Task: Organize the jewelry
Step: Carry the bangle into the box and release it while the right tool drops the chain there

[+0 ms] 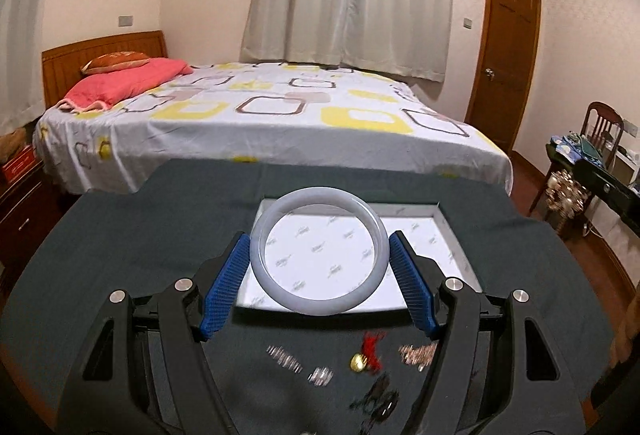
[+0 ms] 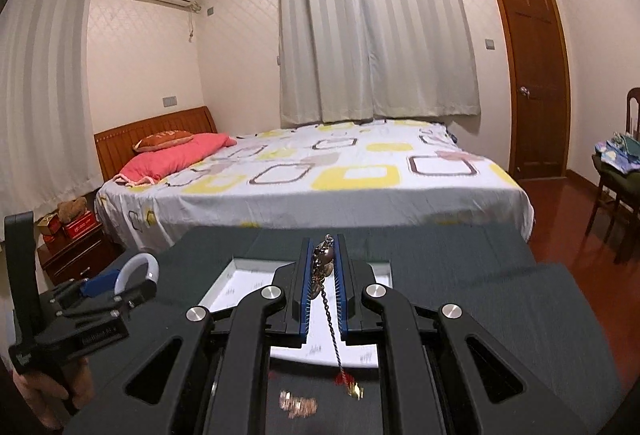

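left gripper (image 1: 322,263) tipped down a bit, blue pads wide apart and pressing a ring, right gripper (image 2: 324,275) squeezed tight on a chain, a hand (image 2: 44,391) gripping the left handle

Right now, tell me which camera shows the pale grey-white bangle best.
Left wrist view: the pale grey-white bangle shows whole between the left gripper pads. Right wrist view shows only an arc.

blurred dark jewelry (image 1: 376,401) below tongs, chair (image 2: 628,171) cut off
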`<action>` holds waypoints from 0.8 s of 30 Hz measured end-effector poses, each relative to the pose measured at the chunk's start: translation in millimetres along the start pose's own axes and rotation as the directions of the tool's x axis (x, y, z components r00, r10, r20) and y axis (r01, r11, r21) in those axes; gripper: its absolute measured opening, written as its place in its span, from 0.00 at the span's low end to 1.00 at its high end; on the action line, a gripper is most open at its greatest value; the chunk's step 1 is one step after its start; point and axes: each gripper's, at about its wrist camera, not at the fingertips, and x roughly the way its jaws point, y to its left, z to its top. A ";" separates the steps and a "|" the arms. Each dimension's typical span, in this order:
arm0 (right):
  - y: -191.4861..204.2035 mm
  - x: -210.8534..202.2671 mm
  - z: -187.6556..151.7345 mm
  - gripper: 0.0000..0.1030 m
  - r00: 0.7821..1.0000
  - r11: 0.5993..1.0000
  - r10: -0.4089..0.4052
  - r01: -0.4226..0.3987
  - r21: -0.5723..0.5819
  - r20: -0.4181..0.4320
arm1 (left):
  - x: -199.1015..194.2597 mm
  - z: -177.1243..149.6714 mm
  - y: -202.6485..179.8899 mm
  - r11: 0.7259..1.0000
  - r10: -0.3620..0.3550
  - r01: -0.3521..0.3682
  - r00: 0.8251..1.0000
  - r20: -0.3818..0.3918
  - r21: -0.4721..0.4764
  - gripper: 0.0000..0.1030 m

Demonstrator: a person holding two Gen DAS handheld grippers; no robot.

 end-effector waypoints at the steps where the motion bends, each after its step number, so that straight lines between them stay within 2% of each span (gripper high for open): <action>1: 0.4 3.8 2.4 0.11 1.000 1.000 0.002 -0.002 -0.002 0.003 | 4.2 2.9 -2.5 1.000 -0.004 0.004 1.000 0.002 0.001 0.67; 7: -2.1 44.5 4.5 0.11 1.000 1.000 -0.003 0.003 -0.015 -0.016 | 44.3 14.6 -16.4 1.000 -0.013 0.013 1.000 0.014 0.016 0.67; 12: -13.1 85.9 -24.8 0.10 0.993 1.000 0.000 0.003 0.020 -0.116 | 92.6 2.7 -23.8 1.000 -0.018 0.020 0.998 -0.064 0.024 0.67; 19: -28.3 134.0 -73.0 0.10 0.964 0.998 -0.006 0.022 0.057 -0.267 | 152.4 -25.9 -29.8 0.999 -0.006 0.014 0.981 -0.194 0.040 0.67; 24: -28.2 154.7 -96.9 0.11 0.934 0.998 -0.007 0.031 0.060 -0.357 | 175.2 -39.0 -30.1 0.998 0.000 0.015 0.967 -0.255 0.058 0.67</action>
